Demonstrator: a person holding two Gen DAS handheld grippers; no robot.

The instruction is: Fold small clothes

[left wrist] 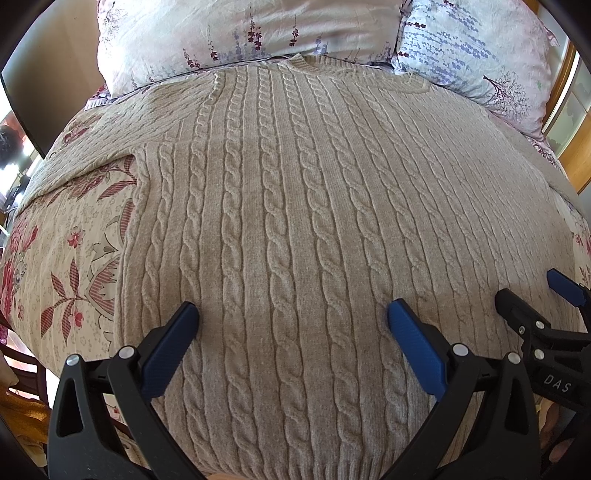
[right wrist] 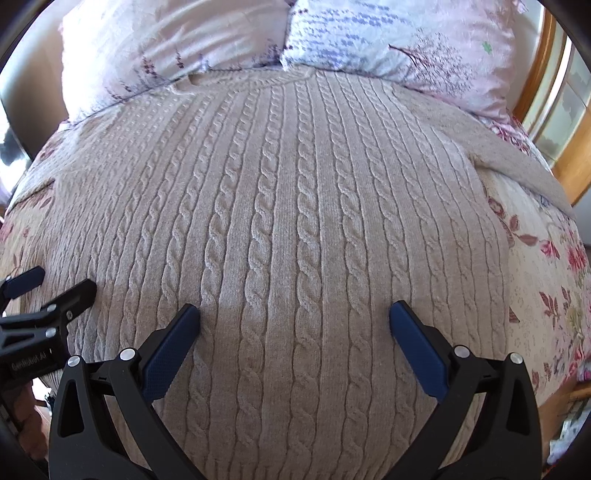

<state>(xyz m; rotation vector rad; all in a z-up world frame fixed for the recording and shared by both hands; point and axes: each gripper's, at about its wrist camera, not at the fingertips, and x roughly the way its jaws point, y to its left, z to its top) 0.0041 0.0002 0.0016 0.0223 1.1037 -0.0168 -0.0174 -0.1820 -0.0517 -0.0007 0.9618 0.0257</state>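
A beige cable-knit sweater (left wrist: 295, 206) lies flat on the bed, collar toward the pillows and hem nearest me; it also fills the right wrist view (right wrist: 295, 221). Its sleeves spread out to both sides. My left gripper (left wrist: 293, 314) hovers open over the lower left part of the sweater, nothing between its blue pads. My right gripper (right wrist: 294, 315) is open over the lower right part, also empty. Each gripper shows in the other's view: the right gripper (left wrist: 532, 291) at the right edge, the left gripper (right wrist: 55, 284) at the left edge.
A floral bedspread (left wrist: 66, 251) covers the bed under the sweater. Two pale floral pillows (left wrist: 240, 33) (left wrist: 472, 51) lie behind the collar. A wooden frame (right wrist: 546, 92) stands at the far right. A dark chair (left wrist: 26, 369) is at the lower left.
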